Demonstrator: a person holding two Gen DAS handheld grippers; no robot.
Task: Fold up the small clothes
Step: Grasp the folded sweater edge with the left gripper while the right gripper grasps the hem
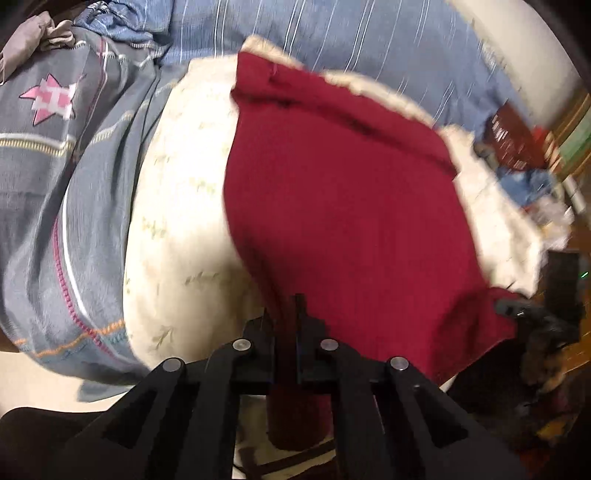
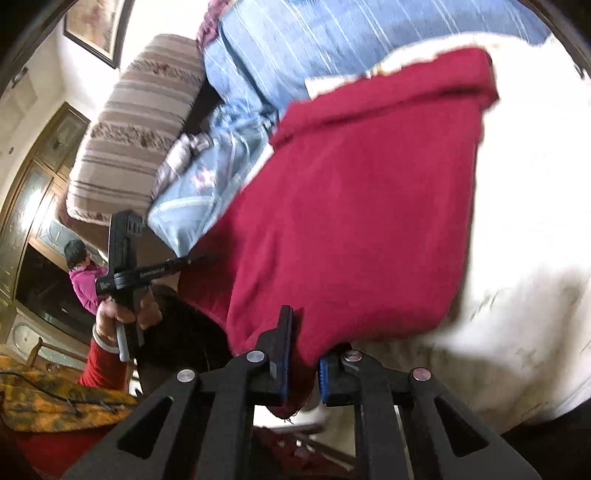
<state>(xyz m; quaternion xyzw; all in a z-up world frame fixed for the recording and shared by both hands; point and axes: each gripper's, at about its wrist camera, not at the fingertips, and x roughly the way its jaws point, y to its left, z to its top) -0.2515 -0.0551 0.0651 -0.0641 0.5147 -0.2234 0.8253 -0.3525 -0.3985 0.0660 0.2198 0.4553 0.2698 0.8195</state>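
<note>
Both fingers pairs are closed on the red garment (image 1: 332,206): left gripper (image 1: 286,325) pinches its near edge, right gripper (image 2: 304,354) its near corner, over a cream cloth (image 1: 184,206).

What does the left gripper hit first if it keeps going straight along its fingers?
The red cloth itself. The left gripper is shut on its near edge, and the cloth spreads ahead over the cream pillow. Depth is unclear, but nothing else shows in that line.

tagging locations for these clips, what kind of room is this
Most likely a lived-in bedroom at home: a striped blue bedsheet, a rolled striped mattress, and a framed picture on the wall.
</note>
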